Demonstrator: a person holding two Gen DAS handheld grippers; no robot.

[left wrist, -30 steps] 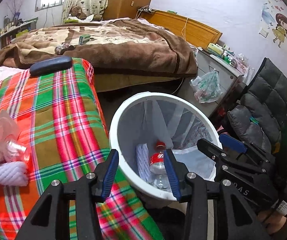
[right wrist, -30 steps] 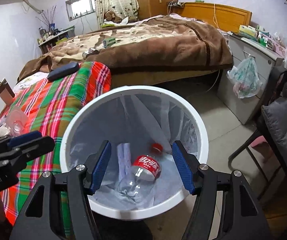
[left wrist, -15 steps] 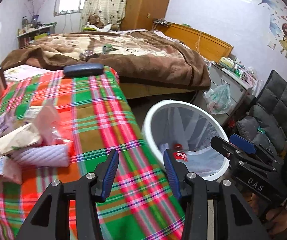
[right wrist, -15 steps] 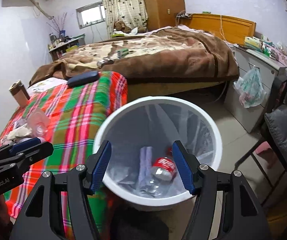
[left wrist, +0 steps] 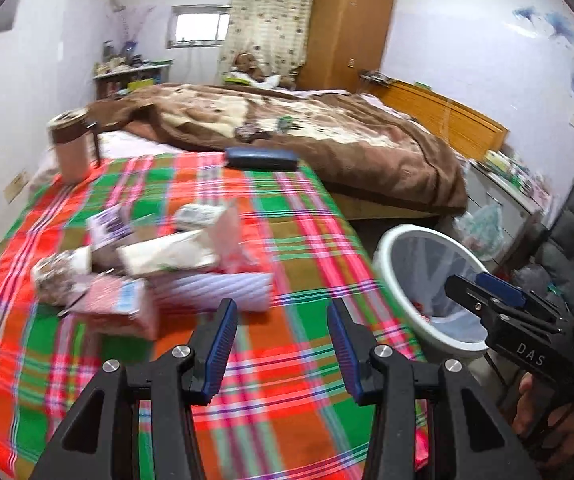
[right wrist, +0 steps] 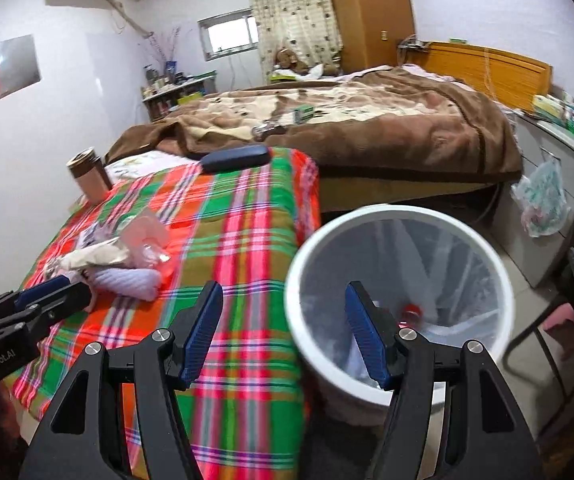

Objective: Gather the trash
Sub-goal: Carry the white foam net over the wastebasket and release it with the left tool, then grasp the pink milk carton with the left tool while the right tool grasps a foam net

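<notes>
Crinkly wrappers point(left wrist: 159, 276) at ten o'clock could slip or scatter between the left gripper point(left wrist: 283, 344)'s empty, parted fingers.

Two hand-held grippers point(left wrist: 283, 344) point(right wrist: 283, 336), one white bin point(right wrist: 399, 220), one mug point(left wrist: 69, 148), one dark case point(left wrist: 261, 159)

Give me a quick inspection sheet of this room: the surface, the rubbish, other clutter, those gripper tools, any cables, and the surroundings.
Surface: plaid cloth over a raised surface.
Job's things: pile of wrappers and packets on the cloth; white bin beside it, a red-capped bottle inside.
Clutter: dark case and brown cup at the far edge.
Grippers: left gripper and right gripper both open, empty.
Cables: one trailing under the bed edge.
Surroundings: bed with brown blanket, wardrobe, hanging plastic bag.
</notes>
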